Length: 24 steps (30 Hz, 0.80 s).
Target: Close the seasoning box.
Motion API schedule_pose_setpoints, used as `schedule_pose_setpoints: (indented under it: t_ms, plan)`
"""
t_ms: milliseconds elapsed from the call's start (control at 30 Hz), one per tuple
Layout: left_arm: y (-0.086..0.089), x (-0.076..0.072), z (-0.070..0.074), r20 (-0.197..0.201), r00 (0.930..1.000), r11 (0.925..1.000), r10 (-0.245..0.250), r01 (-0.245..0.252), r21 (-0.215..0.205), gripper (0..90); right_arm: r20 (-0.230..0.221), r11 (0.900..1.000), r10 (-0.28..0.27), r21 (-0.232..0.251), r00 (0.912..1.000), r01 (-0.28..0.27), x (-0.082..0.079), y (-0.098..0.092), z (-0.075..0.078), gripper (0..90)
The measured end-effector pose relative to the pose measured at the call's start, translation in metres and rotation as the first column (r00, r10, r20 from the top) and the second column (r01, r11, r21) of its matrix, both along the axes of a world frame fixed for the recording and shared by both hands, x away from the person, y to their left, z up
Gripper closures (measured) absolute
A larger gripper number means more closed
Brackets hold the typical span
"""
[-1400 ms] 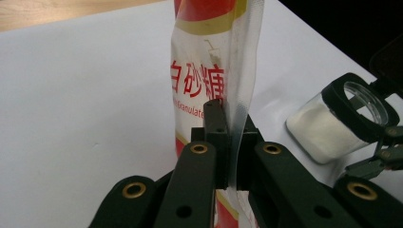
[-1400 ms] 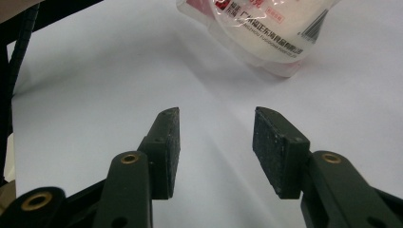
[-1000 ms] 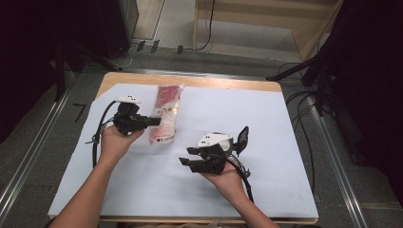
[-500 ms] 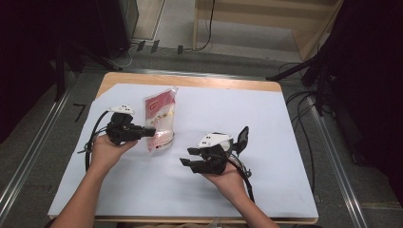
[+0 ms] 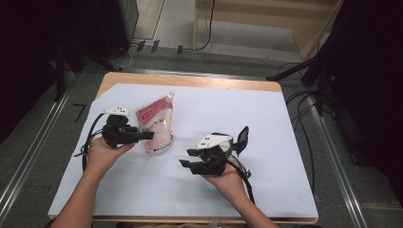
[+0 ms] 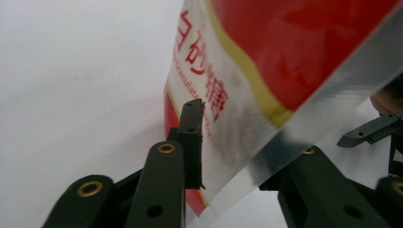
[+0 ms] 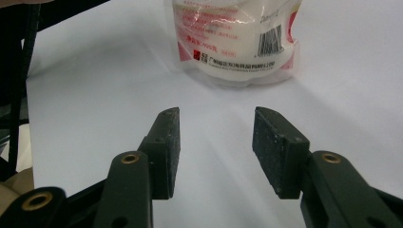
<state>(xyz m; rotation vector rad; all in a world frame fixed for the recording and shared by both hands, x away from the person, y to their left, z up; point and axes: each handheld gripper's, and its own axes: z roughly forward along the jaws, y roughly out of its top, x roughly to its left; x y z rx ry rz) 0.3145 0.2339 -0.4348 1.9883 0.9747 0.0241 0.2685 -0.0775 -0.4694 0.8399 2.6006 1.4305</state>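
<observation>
A pouch point(image 5: 156, 126) stands on the white sheet point(image 5: 266, 142) of the tabletop point(image 5: 190, 80), left of middle, leaning toward the left gripper point(image 5: 142, 136). It is a red and clear bag; through the clear lower part white grains show, heaped in its rounded bottom point(image 7: 242, 61), with a barcode on the side facing the right gripper point(image 5: 190, 164). Its top is sealed flat.

The left gripper's jaws have just been opening; in the left gripper view the pouch's edge point(image 6: 266, 142) lies between them, one pad point(image 6: 192, 137) just beside the printed face and the other jaw hidden behind the bag, so the grip looks released. The right gripper rests near the sheet's middle, jaws apart with nothing between them, pointed at the pouch and well apart from it.

The pouch is near the sheet's left edge and back edge. The sheet's right half and front lie bare
</observation>
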Motion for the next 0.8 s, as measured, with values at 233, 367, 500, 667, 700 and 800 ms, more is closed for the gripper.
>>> schedule_pose_setpoints:
  t_ms: [233, 367, 500, 667, 700, 800]
  plan:
    - [0.0, -0.005, 0.003, 0.006, 1.0, 0.9999, -0.002, 0.002, 0.014, 59.4, 0.003, 1.0, 0.002, 0.003, 1.0, -0.002, 0.0, -0.001, 0.001, 53.1]
    - [0.0, -0.009, 0.007, 0.012, 0.9998, 0.9984, -0.019, 0.018, 0.053, 56.2, -0.008, 1.0, -0.007, 0.015, 0.9999, 0.007, 0.002, -0.007, 0.006, 54.1]
    - [-0.001, -0.013, 0.01, 0.005, 0.9996, 0.9971, -0.029, 0.029, 0.07, 52.4, -0.01, 1.0, -0.013, 0.012, 0.9999, 0.013, 0.002, -0.012, 0.011, 54.9]
    - [0.001, -0.016, 0.011, 0.01, 0.9992, 0.9959, -0.038, 0.037, 0.083, 51.1, -0.006, 1.0, -0.003, 0.013, 1.0, 0.003, -0.001, -0.015, 0.016, 55.8]
    - [0.001, -0.017, 0.012, 0.012, 0.9991, 0.9958, -0.041, 0.04, 0.082, 50.7, -0.006, 1.0, -0.002, 0.01, 1.0, 0.002, -0.001, -0.016, 0.017, 56.0]
    - [0.002, -0.018, 0.012, 0.013, 0.9991, 0.995, -0.04, 0.038, 0.092, 49.7, -0.009, 1.0, -0.001, 0.009, 1.0, 0.001, -0.002, -0.018, 0.019, 56.2]
